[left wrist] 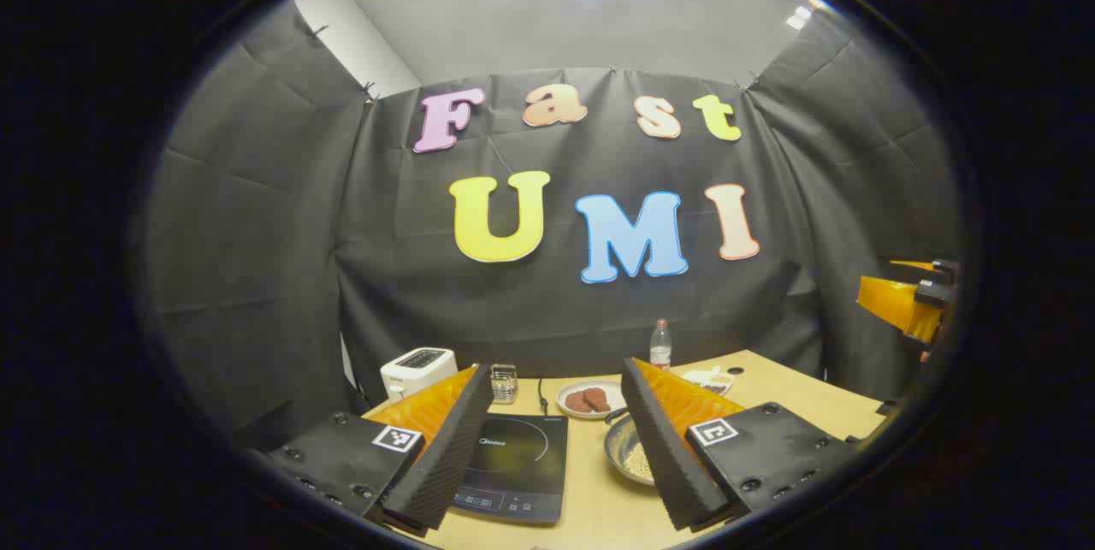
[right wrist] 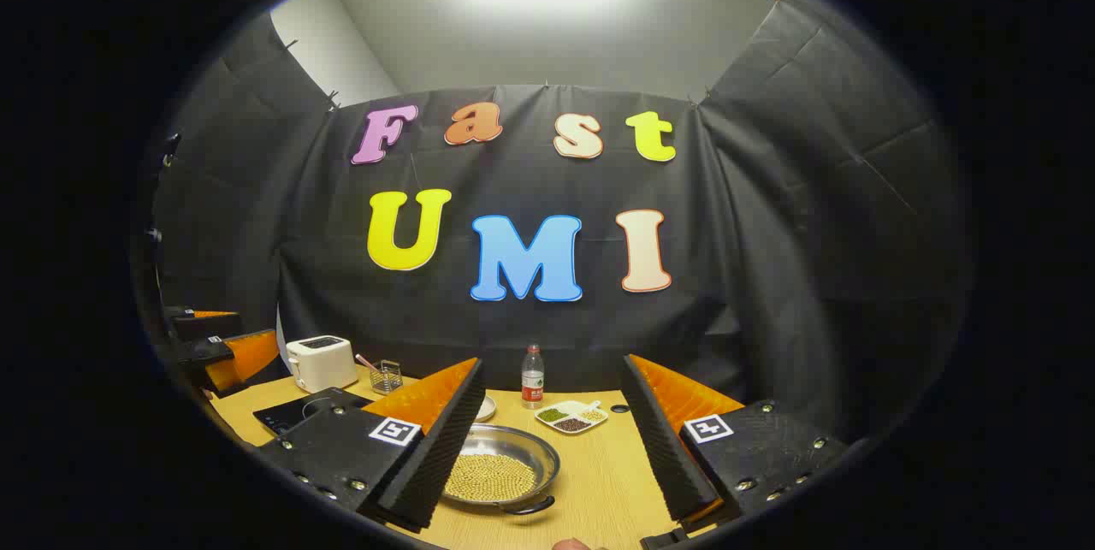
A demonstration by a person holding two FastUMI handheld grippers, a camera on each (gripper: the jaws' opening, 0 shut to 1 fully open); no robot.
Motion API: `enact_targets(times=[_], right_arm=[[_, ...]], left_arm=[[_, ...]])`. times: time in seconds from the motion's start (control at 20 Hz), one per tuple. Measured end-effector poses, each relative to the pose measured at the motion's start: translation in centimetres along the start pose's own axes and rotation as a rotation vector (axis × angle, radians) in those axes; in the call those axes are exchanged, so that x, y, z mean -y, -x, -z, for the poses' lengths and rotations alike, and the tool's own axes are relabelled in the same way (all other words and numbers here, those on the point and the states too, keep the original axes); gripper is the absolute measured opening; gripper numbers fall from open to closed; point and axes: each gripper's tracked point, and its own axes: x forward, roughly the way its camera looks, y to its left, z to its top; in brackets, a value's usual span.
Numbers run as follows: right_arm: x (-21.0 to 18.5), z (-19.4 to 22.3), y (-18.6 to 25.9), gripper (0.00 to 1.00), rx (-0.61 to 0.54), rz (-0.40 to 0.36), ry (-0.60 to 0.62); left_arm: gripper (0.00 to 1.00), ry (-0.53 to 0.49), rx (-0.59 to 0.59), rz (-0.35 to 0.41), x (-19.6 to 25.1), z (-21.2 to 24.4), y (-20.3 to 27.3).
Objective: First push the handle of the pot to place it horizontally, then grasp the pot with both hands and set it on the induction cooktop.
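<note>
Left gripper view: left gripper held above the near table edge, fingers spread wide, nothing between them. Through the gap, at 6 o'clock, the induction cooktop lies flat on the wooden table. Just right of it, at about 5 o'clock, the pot sits on the table, partly hidden behind the right-hand finger; pale beans show inside, and a dark handle stub points up toward the plate. Pot and cooktop sit near each other but apart. Behind them, a plate of brown patties. Toaster at 7 o'clock by the wall, a small wire holder beside it. Water bottle upright near the cloth wall. Right gripper shows at 3 o'clock, raised well off the table; cannot tell how far it is open.

Right gripper view: right gripper also wide open, holding nothing. The pot sits at 6 o'clock between the fingers, touching neither, its left rim behind the left finger; a loop handle faces the camera at its near rim. Cooktop at 8 o'clock, left of the pot. Divided snack dish beyond the pot, bottle behind it. Toaster and wire holder at 8 o'clock. Left gripper at 9 o'clock.
</note>
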Motion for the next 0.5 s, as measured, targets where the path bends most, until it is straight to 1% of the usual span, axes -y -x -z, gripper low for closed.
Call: enact_targets(times=[0.15,0.25,0.3,0.45,0.5], right_arm=[[-0.34,-0.03,-0.15,0.96,-0.001,-0.005,-0.005],[-0.57,-0.11,-0.28,0.96,0.001,-0.007,-0.005],[-0.78,-0.13,-0.46,0.96,-0.001,-0.01,0.0],[-1.02,-0.35,-0.43,0.96,0.001,-0.006,0.007],[-1.04,-0.42,-0.35,0.96,0.005,-0.002,-0.001]], left_arm=[[0.98,-0.004,0.007,-0.006,-0.35,-0.29,0.07],[0.98,-0.008,0.016,-0.008,-0.52,-0.58,0.34],[1.0,-0.007,0.024,-0.006,-0.65,-0.87,0.27],[1.0,-0.001,0.021,0.015,-0.52,-0.66,0.02],[0.98,-0.002,0.017,0.018,-0.61,-0.65,-0.02]])
